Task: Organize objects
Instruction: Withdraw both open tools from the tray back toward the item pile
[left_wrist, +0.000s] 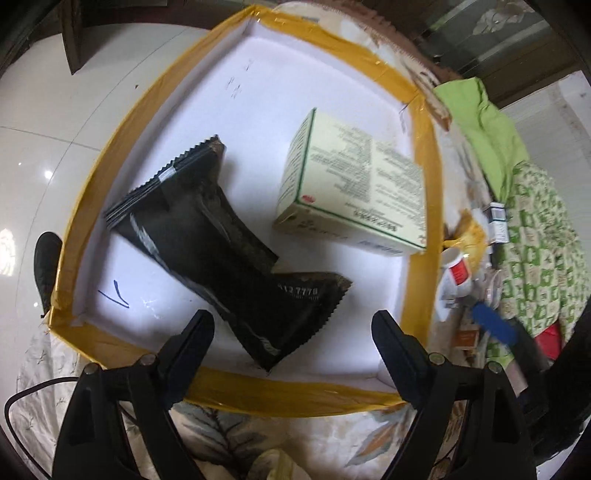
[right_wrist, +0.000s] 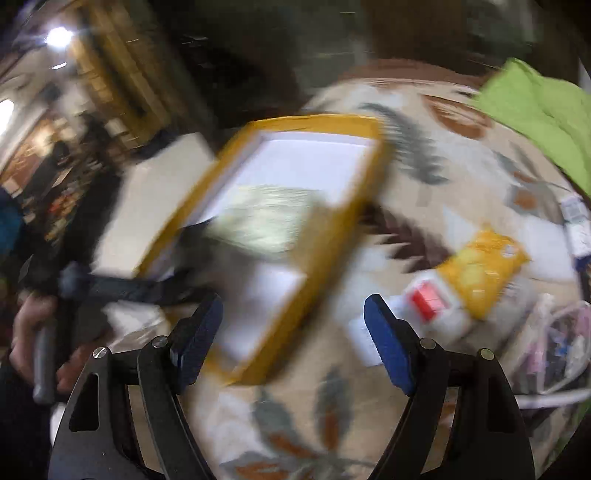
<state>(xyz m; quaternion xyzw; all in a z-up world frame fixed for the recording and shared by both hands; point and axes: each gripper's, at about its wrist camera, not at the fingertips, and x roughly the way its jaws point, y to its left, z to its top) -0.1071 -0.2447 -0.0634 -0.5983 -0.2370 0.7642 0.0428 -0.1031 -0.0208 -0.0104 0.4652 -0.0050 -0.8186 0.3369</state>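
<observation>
White tray (left_wrist: 258, 70) with yellow-taped rim, resting on a leaf-patterned cloth (left_wrist: 229, 435). Inside lie a black sachet (left_wrist: 221, 240) with serrated ends, its long axis running diagonally from upper left to lower right, and beside it a cream carton (left_wrist: 354, 184) printed with fine text, flat, angled toward the right wall. Left gripper (left_wrist: 293, 328) spread wide, empty, above the sachet's near end. Right gripper (right_wrist: 293, 314) likewise spread, holding nothing.

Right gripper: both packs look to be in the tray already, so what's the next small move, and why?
Probably swing the right gripper, jaws open and empty, toward the white bottle with the red label lying outside the yellow-rimmed tray. The black packet and cream box already lie inside.
</observation>
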